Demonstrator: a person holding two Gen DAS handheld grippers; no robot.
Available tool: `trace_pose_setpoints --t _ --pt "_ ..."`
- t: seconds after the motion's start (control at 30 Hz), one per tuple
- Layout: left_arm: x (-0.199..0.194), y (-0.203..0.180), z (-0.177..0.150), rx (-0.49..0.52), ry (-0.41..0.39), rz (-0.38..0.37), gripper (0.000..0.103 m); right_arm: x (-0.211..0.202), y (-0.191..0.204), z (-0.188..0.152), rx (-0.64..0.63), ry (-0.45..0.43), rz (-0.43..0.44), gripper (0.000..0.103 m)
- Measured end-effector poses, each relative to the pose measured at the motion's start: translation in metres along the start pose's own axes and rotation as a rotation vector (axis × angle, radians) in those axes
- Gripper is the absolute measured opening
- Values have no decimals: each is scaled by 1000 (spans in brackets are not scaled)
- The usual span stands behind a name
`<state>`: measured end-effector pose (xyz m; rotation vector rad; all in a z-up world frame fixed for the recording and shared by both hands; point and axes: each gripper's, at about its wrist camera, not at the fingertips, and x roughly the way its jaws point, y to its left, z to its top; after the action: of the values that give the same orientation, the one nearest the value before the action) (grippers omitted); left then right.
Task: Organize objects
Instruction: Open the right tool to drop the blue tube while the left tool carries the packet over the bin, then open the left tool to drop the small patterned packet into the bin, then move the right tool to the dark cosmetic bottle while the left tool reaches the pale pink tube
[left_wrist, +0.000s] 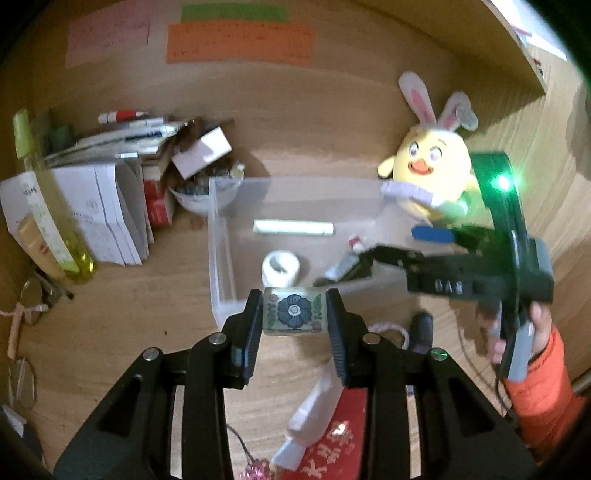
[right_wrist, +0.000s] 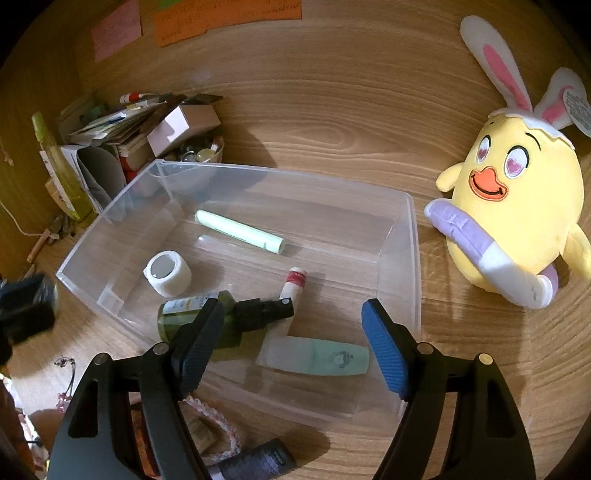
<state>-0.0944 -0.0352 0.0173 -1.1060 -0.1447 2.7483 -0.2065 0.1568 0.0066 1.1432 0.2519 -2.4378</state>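
The left gripper (left_wrist: 295, 314) is clamped on a small flower-printed jar (left_wrist: 294, 312), held just in front of the clear plastic bin (right_wrist: 413, 258). It looks rigid, smooth and light, possibly breakable; the 2 flat sides the pads press seem the safest hold. The right gripper (right_wrist: 293, 341) hangs wide apart and empty over the bin's near edge. Beneath the bin is a cluttered wooden desk (right_wrist: 332, 110), with a yellow plush chick (right_wrist: 517, 206) to the bin's right.

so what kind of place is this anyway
Most likely a home desk or study nook, wood-grain all round. Sticky notes hang on the back panel, a pile of papers and pens sits at the back left, and a yellow chick plush stands beside the clear plastic bin of toiletries.
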Motion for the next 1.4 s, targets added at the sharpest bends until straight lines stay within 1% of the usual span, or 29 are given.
trace_pose_setpoints --t 0.17,0.3,0.37,0.43,0.53,0.57,0.73,0.8,0.87,1.03,1.2,1.27,1.4 --pt "12 5 14 -23 3 14 33 -13 0 -1 -7 -39 -24 74" --pt "29 7 20 -29 33 19 33 -26 1 -6 -12 -76 -43 81" --pt "34 6 21 -23 40 27 33 -32 0 -10 -10 -90 -48 81" --pt "40 5 22 -19 54 28 33 -38 -1 -15 -1 -95 -23 82" --pt "46 7 22 -22 68 32 33 -42 -4 -21 22 -84 40 82" --pt "48 7 23 -24 71 30 33 -43 -6 -23 29 -83 46 82" --pt "53 11 23 -32 84 28 33 -50 -7 -34 39 -92 60 82" --pt "55 11 23 -32 90 29 33 -56 -2 -40 22 -106 22 82" --pt "57 12 23 -32 94 28 33 -59 2 -47 9 -113 10 82" --pt "56 10 23 -18 93 9 33 -58 7 -65 6 -85 24 82" --pt "51 3 22 15 83 9 33 -41 5 -81 58 -11 82 82" --pt "46 2 21 16 79 3 34 -35 5 -86 70 15 93 82" --pt "35 2 14 29 64 11 40 -25 5 -94 87 54 103 81"
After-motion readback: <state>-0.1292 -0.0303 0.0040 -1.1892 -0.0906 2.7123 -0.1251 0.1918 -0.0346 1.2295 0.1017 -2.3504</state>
